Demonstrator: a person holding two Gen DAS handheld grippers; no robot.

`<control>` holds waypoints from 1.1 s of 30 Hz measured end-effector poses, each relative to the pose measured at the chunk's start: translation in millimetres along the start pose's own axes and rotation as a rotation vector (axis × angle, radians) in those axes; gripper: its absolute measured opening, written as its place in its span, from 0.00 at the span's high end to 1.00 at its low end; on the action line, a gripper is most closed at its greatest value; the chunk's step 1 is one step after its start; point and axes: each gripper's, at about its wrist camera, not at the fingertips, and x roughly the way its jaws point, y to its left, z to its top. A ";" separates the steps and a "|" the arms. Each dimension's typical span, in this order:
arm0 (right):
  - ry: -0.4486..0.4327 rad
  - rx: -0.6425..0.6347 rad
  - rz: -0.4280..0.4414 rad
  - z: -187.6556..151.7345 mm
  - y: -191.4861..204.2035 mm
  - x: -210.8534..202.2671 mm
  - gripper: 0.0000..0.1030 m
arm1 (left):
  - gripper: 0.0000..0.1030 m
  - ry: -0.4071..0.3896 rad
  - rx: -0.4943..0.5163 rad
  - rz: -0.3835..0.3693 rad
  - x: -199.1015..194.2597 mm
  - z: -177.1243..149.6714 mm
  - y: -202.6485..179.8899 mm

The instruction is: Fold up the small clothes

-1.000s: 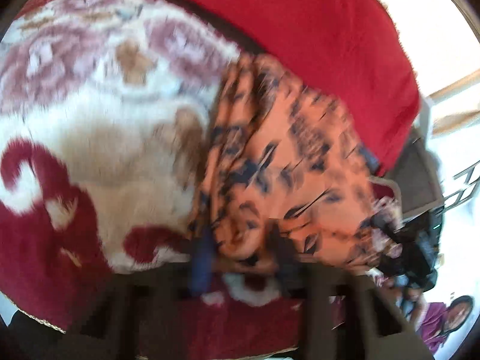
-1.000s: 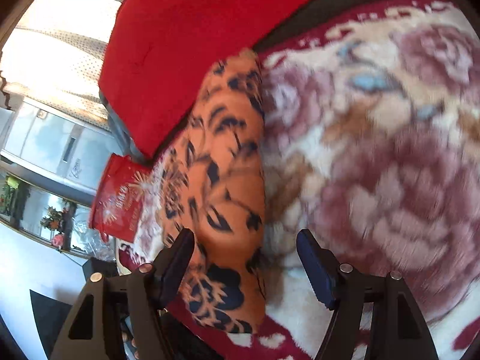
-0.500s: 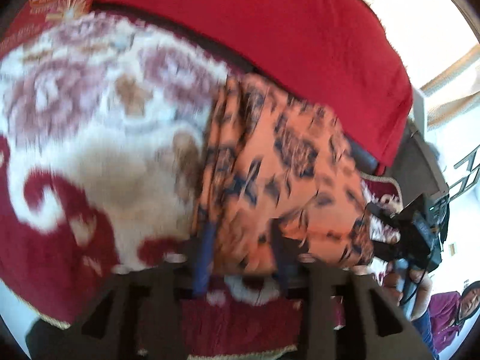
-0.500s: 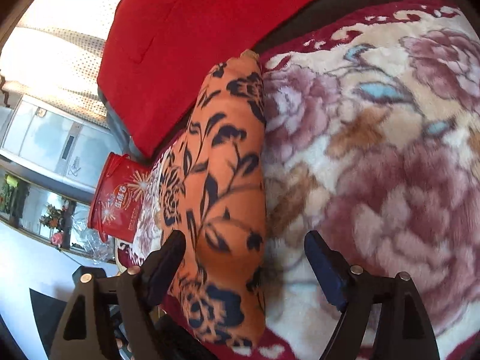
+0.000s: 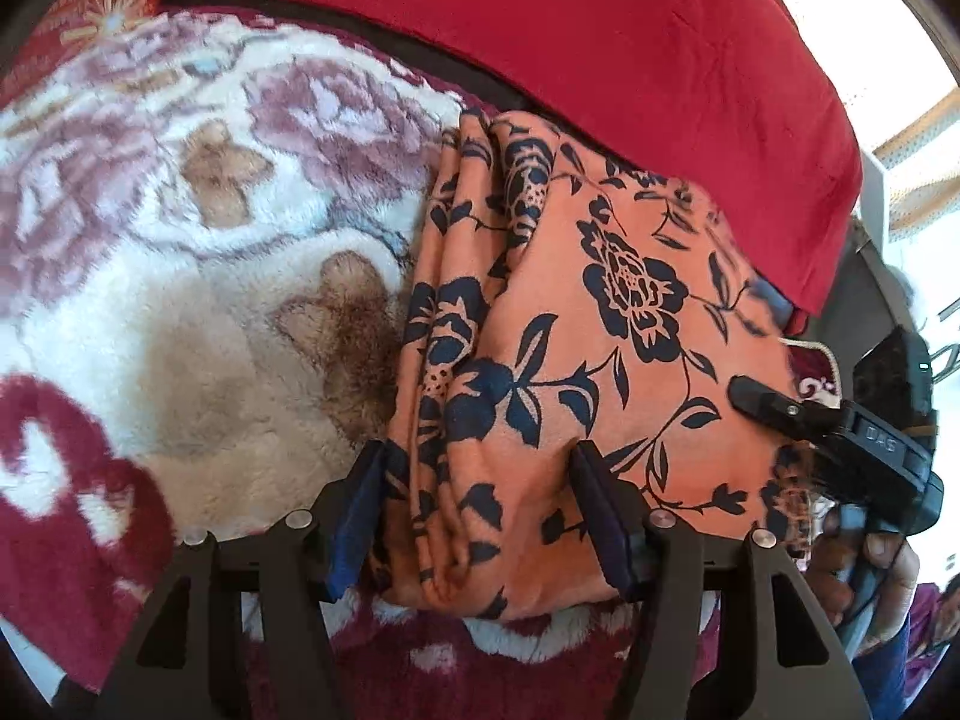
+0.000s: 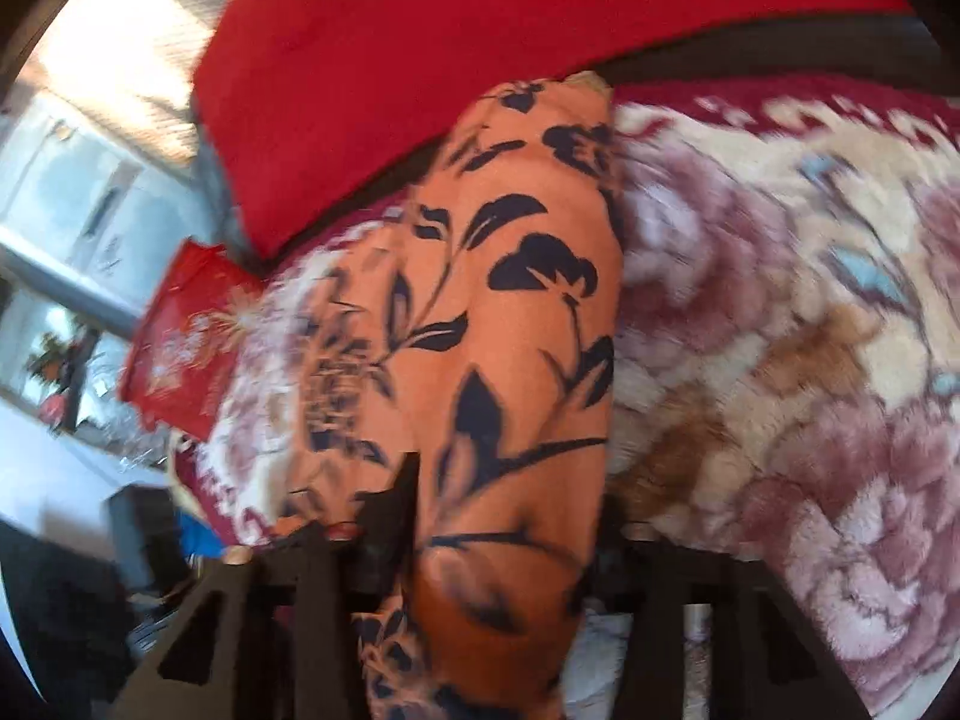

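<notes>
The left gripper (image 5: 480,510) is opening, its jaws straddling the near edge of the folded orange cloth (image 5: 576,324). The right gripper (image 6: 510,516) is closing around the same cloth, which lies on a flowered blanket (image 5: 180,276) beside a red cushion (image 5: 600,42).

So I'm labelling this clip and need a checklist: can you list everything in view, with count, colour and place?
folded garment: one, orange with dark floral print, lying on the blanket
blanket: one, cream, pink and maroon floral plush, under the garment
cushion: one, plain red, behind the garment
box: one, red printed, far side beyond the blanket
left hand-held gripper: black, jaws opening, garment edge between them
right hand-held gripper: black, jaws closing around the garment's other end
</notes>
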 end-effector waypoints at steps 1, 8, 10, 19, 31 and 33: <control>-0.005 0.026 0.024 -1.7 -4.6 -0.8 0.33 | 0.39 -0.013 0.014 0.024 2.2 4.5 -9.8; -0.087 0.040 0.040 20.0 -8.7 -26.5 0.30 | 0.39 -0.100 0.152 0.137 -25.7 4.3 -38.0; -0.082 0.048 0.053 34.8 -10.0 -22.6 0.30 | 0.39 -0.107 0.171 0.147 -20.3 9.0 -44.1; -0.014 -0.020 0.012 89.3 -13.9 20.1 0.52 | 0.39 -0.103 0.199 0.183 -26.6 -0.4 -30.1; -0.088 -0.089 -0.020 64.6 6.7 -2.2 0.29 | 0.38 -0.085 0.205 0.202 -14.4 -1.9 -29.0; -0.083 -0.080 0.000 49.2 3.9 -9.1 0.29 | 0.38 -0.082 0.198 0.205 -14.9 -3.1 -28.3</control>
